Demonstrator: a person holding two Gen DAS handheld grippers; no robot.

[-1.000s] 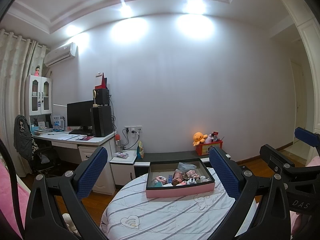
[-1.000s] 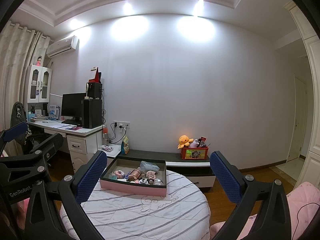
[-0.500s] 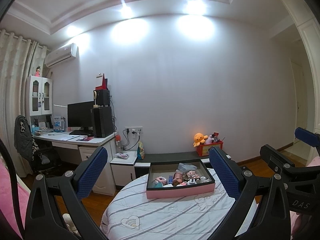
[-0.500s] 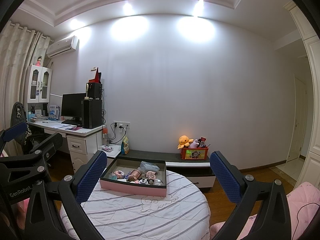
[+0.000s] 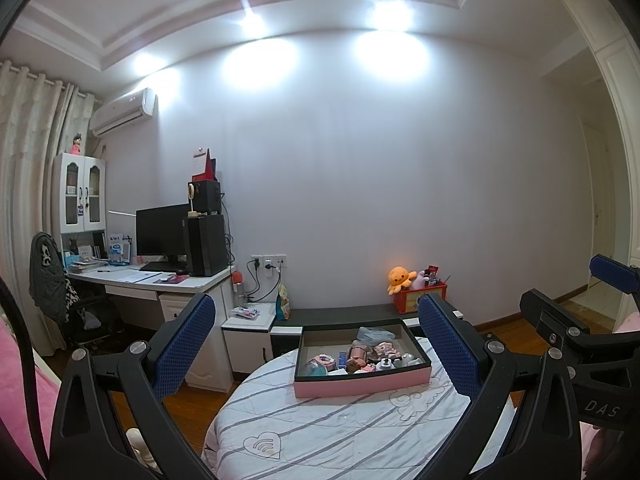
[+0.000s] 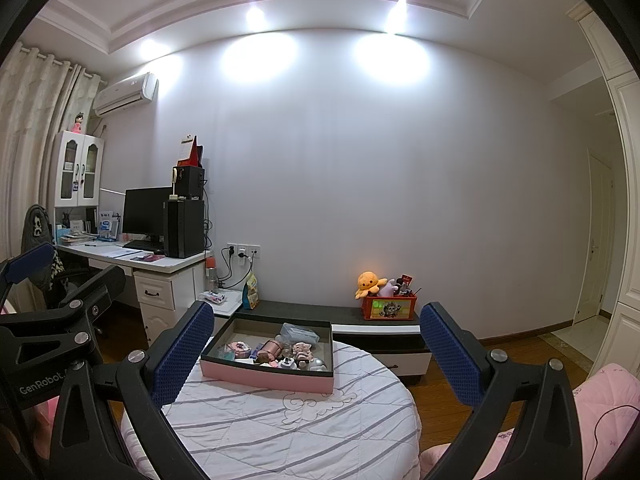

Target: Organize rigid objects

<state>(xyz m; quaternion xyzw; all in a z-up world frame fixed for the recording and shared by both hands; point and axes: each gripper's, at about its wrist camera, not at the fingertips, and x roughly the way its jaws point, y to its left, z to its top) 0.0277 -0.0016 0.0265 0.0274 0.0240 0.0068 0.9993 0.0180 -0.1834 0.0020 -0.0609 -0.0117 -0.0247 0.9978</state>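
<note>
A pink box with a dark rim [image 5: 362, 385] [image 6: 267, 378] sits on a round table covered with a white striped quilt [image 5: 340, 432] [image 6: 288, 428]. Several small things lie in the box: a brown cylinder [image 6: 270, 350], a pink figure [image 6: 302, 349], a light blue packet [image 6: 299, 333]. My left gripper [image 5: 316, 344] is open and empty, held well short of the box. My right gripper [image 6: 316, 346] is open and empty, also short of the box. Each gripper shows at the edge of the other's view.
A white desk [image 5: 160, 280] with a monitor and computer tower stands at left. A low dark bench [image 6: 352, 316] behind the table bears a red toy box [image 6: 390, 307] with an orange plush. Pink bedding [image 6: 600, 396] lies at right. The floor is wood.
</note>
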